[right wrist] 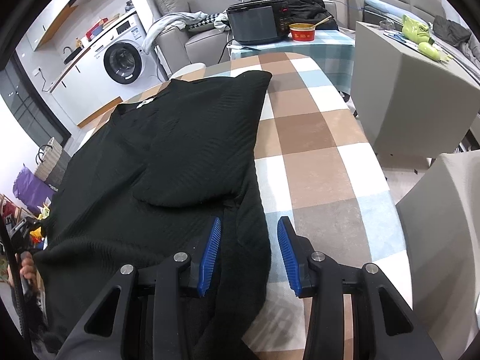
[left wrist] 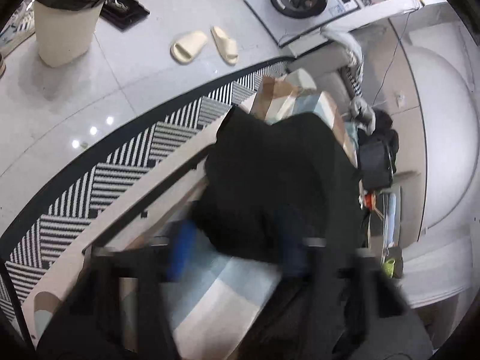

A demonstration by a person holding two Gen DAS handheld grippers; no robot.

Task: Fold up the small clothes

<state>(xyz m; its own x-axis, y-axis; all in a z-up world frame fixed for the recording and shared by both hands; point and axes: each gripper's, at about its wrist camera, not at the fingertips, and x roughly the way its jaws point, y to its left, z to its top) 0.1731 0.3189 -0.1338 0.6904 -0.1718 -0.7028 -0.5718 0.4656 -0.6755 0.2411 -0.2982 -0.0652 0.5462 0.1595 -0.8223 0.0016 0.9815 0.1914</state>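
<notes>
With the black garment [right wrist: 168, 162] partly folded on the table [right wrist: 315, 138], right tool [right wrist: 249, 255] jaws apart straddle its 5 o'clock edge; left tool [left wrist: 237, 258] blurred, state undeterminable.

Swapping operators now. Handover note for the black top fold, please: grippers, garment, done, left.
Right gripper: open, jaws straddling the near right edge of the black ribbed knit top.
Left gripper: badly blurred, at the top's hem; grip cannot be told.
The top lies on the brown, white and blue checked tablecloth, collar at the far end.
Done: one sleeve folded across the body.
Left: probably fold the sides in, then fold the hem up.
</notes>
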